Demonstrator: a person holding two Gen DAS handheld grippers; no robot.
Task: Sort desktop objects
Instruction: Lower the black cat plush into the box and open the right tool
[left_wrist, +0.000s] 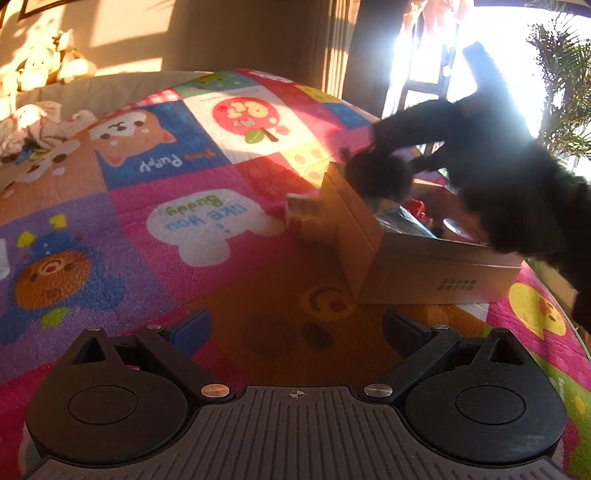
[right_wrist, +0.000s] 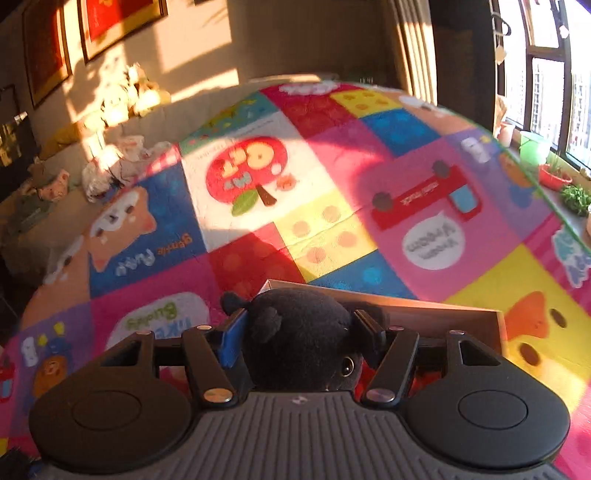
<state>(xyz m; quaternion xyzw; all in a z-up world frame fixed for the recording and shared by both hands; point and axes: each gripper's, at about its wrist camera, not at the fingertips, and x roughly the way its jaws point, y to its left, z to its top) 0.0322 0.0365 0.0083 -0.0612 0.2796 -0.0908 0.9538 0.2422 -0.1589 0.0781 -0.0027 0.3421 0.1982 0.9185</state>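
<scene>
Black plush fills the right tool (right_wrist: 301, 338): a small dark stuffed animal (right_wrist: 299, 339) with a round ear and a shiny eye sits squeezed between the blue-faced pads, the jaws about half closed on its soft body and over the cardboard box (right_wrist: 495, 325), whose far wall runs behind the toy from 11 to 2 o'clock in the right wrist view. From the left wrist view the same toy (left_wrist: 380, 177) hangs over the far end of the box (left_wrist: 369, 240), at about 1 o'clock, blurred. The step in hand looks like dropping the toy into the box; to do it well I would carry it fully inside the walls, lower it until it rests on what already lies there, then spread the jaws wide enough that the fuzzy fabric does not cling to the pads. Inside the box are a teal object (left_wrist: 404, 218), something red (left_wrist: 415, 206) and a pale round item, none clear enough to name. A small boxy item (left_wrist: 303, 210) stands on the patchwork cartoon cloth (left_wrist: 147, 236) just outside the box's left wall, probably still to be sorted. Down at 6 o'clock the left tool (left_wrist: 297, 330) hangs over the cloth-covered surface with its jaws wide apart and nothing between them.
</scene>
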